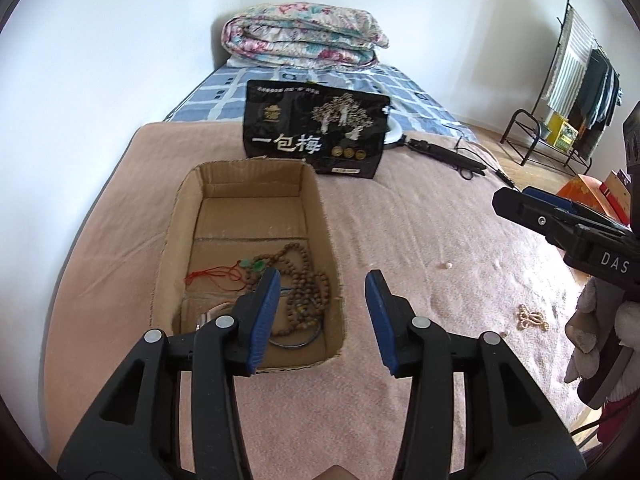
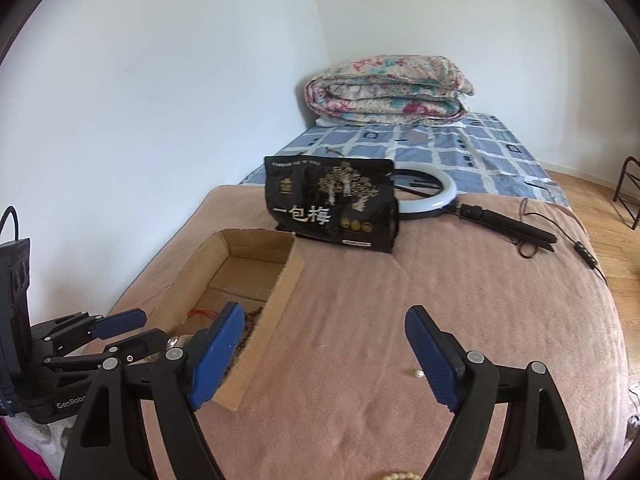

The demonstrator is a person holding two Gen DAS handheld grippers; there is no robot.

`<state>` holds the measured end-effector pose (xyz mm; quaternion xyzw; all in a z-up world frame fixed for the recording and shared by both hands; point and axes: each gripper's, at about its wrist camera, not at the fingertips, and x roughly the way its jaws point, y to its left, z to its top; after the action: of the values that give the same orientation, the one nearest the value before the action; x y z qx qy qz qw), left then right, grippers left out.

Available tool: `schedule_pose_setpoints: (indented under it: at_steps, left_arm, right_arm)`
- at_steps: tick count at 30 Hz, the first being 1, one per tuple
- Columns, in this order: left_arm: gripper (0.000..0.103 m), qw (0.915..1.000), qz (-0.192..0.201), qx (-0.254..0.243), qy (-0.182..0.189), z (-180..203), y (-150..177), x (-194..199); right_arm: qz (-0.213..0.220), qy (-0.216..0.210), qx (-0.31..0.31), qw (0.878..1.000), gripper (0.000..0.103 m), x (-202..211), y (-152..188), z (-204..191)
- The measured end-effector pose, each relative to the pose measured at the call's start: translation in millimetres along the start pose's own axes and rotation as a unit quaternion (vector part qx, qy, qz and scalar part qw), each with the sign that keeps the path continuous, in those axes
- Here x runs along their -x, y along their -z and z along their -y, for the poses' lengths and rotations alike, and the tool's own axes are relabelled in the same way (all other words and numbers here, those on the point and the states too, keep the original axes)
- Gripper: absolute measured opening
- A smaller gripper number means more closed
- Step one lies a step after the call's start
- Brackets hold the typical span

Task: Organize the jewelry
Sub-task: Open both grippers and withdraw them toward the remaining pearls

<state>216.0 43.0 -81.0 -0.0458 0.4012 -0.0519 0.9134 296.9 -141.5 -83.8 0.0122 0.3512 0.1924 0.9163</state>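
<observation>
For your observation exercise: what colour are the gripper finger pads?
Blue pads, on black arms; clearest in the left wrist view.

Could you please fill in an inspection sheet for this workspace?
Surface: pink blanket over the bed.
Job's things: cardboard box holds brown bead strands and a red cord; a gold bracelet and a loose bead lie outside.
Clutter: black snack bag, ring light.
Grippers: left gripper and right gripper open, empty.
Cables: ring light's cord.
Surroundings: folded quilt, clothes rack.
</observation>
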Motion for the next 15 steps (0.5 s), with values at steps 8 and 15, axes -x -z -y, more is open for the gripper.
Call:
schedule_pose_setpoints:
  at_steps: [8, 15]
  left_arm:
    - [0.045, 0.9994, 0.006, -0.03, 0.018, 40.1, -1.6, 0.3]
    - [0.045, 0.9983, -0.009, -0.041, 0.04, 65.7, 3.0, -9.4]
  right_arm:
    - [0.015, 0.041, -0.026, 0.999, 0.103, 27.0, 9.2, 37.9]
    - [0.015, 0.07, -0.044, 0.996, 0.103, 50.3, 21.5, 75.4]
